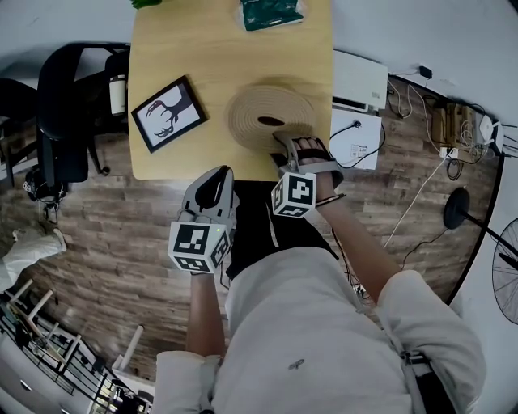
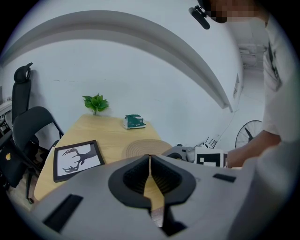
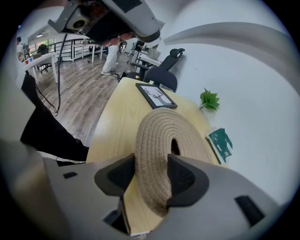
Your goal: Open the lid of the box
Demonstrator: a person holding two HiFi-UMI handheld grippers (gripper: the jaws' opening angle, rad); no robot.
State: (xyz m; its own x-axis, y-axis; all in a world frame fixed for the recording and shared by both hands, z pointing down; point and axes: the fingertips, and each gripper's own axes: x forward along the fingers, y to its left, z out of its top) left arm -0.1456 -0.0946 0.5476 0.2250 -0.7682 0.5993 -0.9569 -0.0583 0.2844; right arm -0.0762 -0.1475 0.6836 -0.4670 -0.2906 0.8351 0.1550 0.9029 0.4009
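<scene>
The box's round woven rope lid [image 1: 263, 113] lies flat near the front edge of the wooden table [image 1: 178, 48], with a dark opening at its centre. My right gripper [image 1: 291, 147] reaches over that edge and is shut on the lid's near rim. In the right gripper view the two pads of the right gripper [image 3: 152, 176] press on either side of the woven lid [image 3: 159, 136], which stands edge-on between them. My left gripper [image 1: 216, 176] hangs off the table in front of the edge, its jaws together with nothing in them. The left gripper [image 2: 150, 173] points toward the tabletop.
A black-framed deer picture [image 1: 168, 113] lies left of the lid. A green packet [image 1: 271, 12] and a small plant [image 2: 95, 102] sit at the far end. A black office chair [image 1: 61, 113] stands to the left; a white appliance [image 1: 360, 81] and cables lie to the right.
</scene>
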